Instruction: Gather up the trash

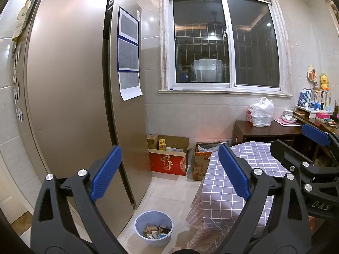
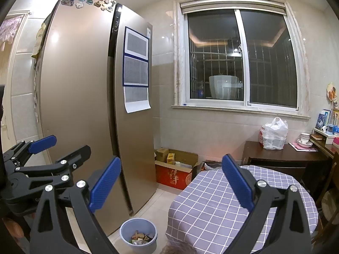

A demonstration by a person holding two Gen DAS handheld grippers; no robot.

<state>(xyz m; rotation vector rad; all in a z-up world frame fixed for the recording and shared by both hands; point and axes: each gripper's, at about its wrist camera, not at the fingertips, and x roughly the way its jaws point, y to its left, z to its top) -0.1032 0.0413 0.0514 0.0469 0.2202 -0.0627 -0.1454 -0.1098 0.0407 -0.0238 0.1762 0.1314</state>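
Observation:
A pale blue bin [image 1: 153, 228] stands on the floor between the fridge and the table, with several scraps of trash [image 1: 156, 230] inside; it also shows in the right wrist view [image 2: 138, 235]. My left gripper [image 1: 169, 173] is open and empty, held high above the bin. My right gripper [image 2: 171, 184] is open and empty, also above the bin and the table edge. Each gripper shows at the side of the other's view: the right one [image 1: 296, 141] and the left one [image 2: 63, 146], both open.
A tall bronze fridge [image 1: 70, 97] fills the left. A table with a purple checked cloth [image 2: 214, 201] stands right. Cardboard boxes [image 1: 169, 158] sit under the window. A dark side table [image 2: 281, 154] bears a white plastic bag [image 2: 274, 134] and bowls.

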